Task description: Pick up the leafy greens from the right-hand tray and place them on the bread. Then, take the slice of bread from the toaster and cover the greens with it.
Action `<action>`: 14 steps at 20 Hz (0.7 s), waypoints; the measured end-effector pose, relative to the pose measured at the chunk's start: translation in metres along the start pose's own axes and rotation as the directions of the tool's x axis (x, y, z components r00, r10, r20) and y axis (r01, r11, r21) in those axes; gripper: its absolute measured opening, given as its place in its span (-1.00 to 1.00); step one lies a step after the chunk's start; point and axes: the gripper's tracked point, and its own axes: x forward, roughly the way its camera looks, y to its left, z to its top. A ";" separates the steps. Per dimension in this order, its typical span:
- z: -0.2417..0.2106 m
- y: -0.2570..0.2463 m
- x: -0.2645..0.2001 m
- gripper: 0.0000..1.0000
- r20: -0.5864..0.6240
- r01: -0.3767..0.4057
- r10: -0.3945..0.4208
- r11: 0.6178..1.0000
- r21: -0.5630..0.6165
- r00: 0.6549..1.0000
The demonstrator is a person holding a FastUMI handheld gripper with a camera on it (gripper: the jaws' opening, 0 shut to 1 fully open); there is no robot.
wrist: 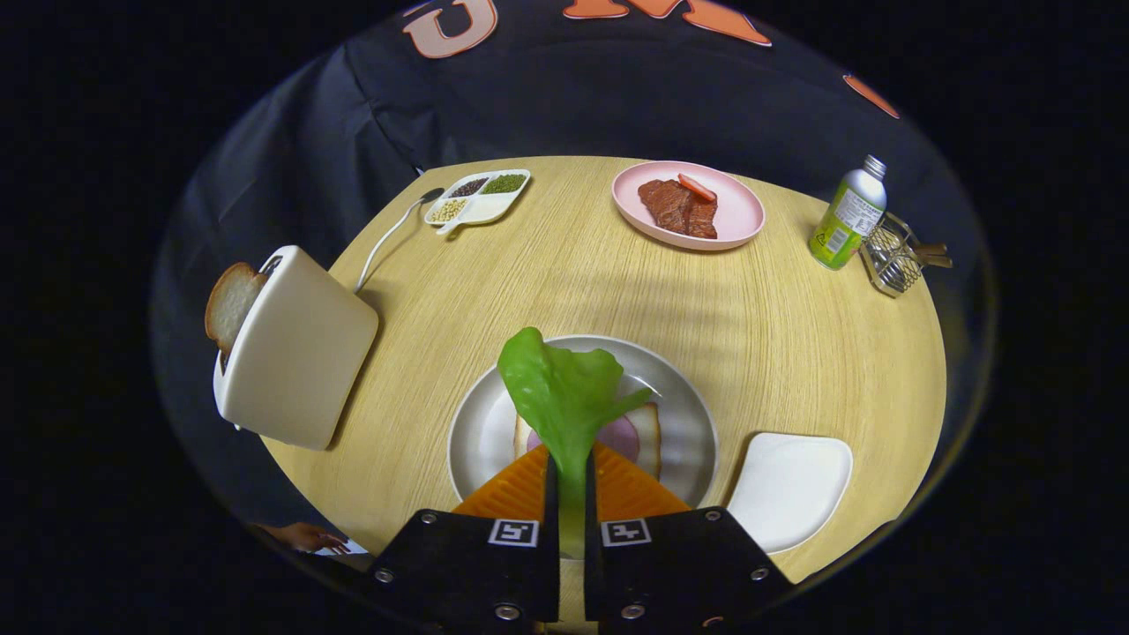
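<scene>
Orange fingers (617,489) clamp the leafy greens (564,397) by the stem, so we hang the leaf over the bread (648,432) on its plate (688,397); the toaster (300,353) slice (231,304) waits beside.

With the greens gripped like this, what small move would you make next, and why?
Probably lower a little, then open. The gripper is shut on the leafy greens, which hang over the bread on the grey plate, so they look lined up for release.
</scene>
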 end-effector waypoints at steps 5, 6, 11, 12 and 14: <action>0.001 -0.007 0.006 -0.59 -0.001 0.044 -0.044 0.999 -0.032 0.999; -0.001 -0.009 0.007 -0.51 -0.006 0.052 -0.053 0.998 -0.040 0.999; -0.002 -0.008 0.004 -0.11 0.001 0.045 -0.045 0.996 -0.078 0.999; -0.001 -0.009 0.003 0.06 0.007 0.044 -0.043 0.996 -0.084 0.999; 0.000 -0.008 0.000 0.24 0.017 0.034 -0.032 0.995 -0.091 0.999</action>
